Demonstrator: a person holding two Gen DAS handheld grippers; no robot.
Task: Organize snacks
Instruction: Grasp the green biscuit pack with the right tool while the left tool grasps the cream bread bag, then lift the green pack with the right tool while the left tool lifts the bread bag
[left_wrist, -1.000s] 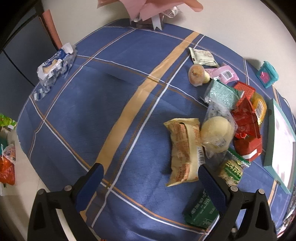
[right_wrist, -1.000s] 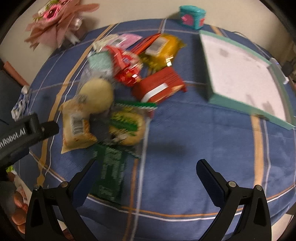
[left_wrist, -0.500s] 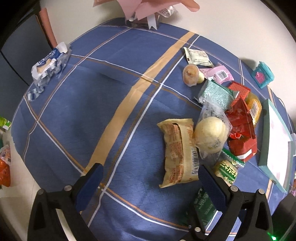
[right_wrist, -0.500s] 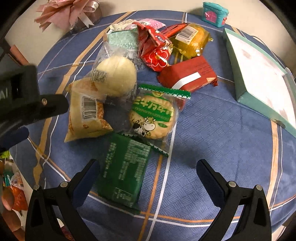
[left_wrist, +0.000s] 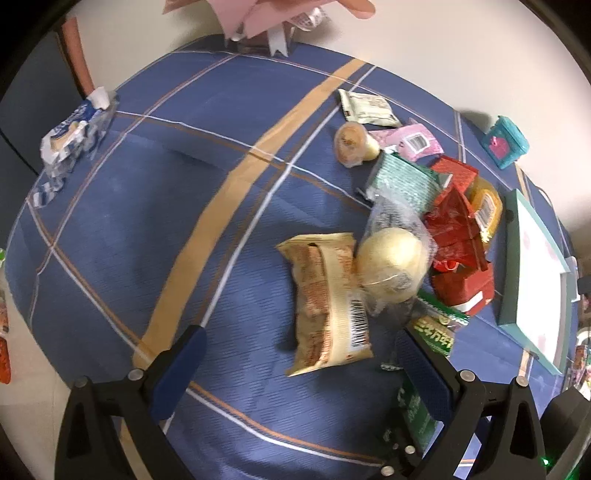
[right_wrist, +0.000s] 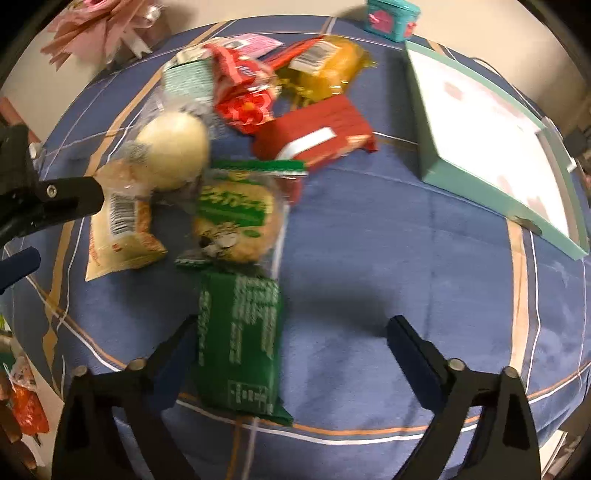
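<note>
Legible text is limited. The green-banded cookie packet (left_wrist: 436, 328) carries yellow Chinese characters, partly hidden. The tan snack bag (left_wrist: 327, 299) and pink packet (left_wrist: 408, 138) show barcodes only. Print on the dark green packet (right_wrist: 238, 339) is blurred.

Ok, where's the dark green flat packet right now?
The dark green flat packet lies low in the right wrist view, beside the open right gripper's left finger, just below the round green-labelled biscuit pack.

~11 snacks (left_wrist: 327, 295), 1 tray (left_wrist: 509, 295).
</note>
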